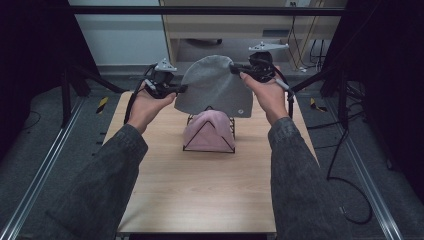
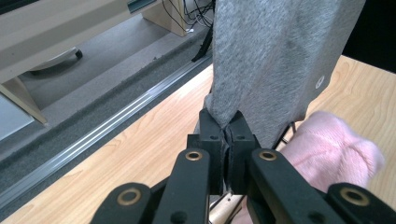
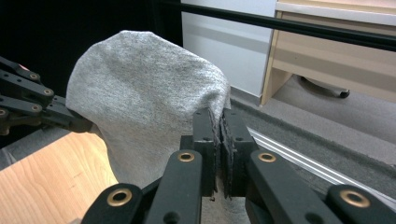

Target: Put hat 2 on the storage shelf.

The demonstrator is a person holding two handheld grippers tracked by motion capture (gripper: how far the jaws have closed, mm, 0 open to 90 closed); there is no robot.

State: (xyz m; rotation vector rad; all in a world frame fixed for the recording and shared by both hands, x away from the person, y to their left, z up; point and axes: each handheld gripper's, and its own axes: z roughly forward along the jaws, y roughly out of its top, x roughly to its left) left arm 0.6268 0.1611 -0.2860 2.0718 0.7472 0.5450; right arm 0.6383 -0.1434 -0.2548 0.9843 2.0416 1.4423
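A grey hat (image 1: 214,87) hangs in the air above the far half of the tabletop (image 1: 200,190), stretched between the two tongs. The left tongs (image 1: 181,89) pinch the hat's lower left edge, and in the left gripper view the jaws are closed on a fold of the grey cloth (image 2: 275,60), with the fabric rising from between them. The right tongs (image 1: 234,67) grip the hat's upper right edge; in the right gripper view the jaws stand nearly together with the grey cloth (image 3: 144,98) caught at their tips. The hat has a small round badge (image 1: 240,111) near its lower right corner. Just below the hat, a pink hat (image 1: 209,131) sits on a black wire stand (image 1: 200,134) on the tabletop. The grey hat's lower rim hangs just above the top of the stand.
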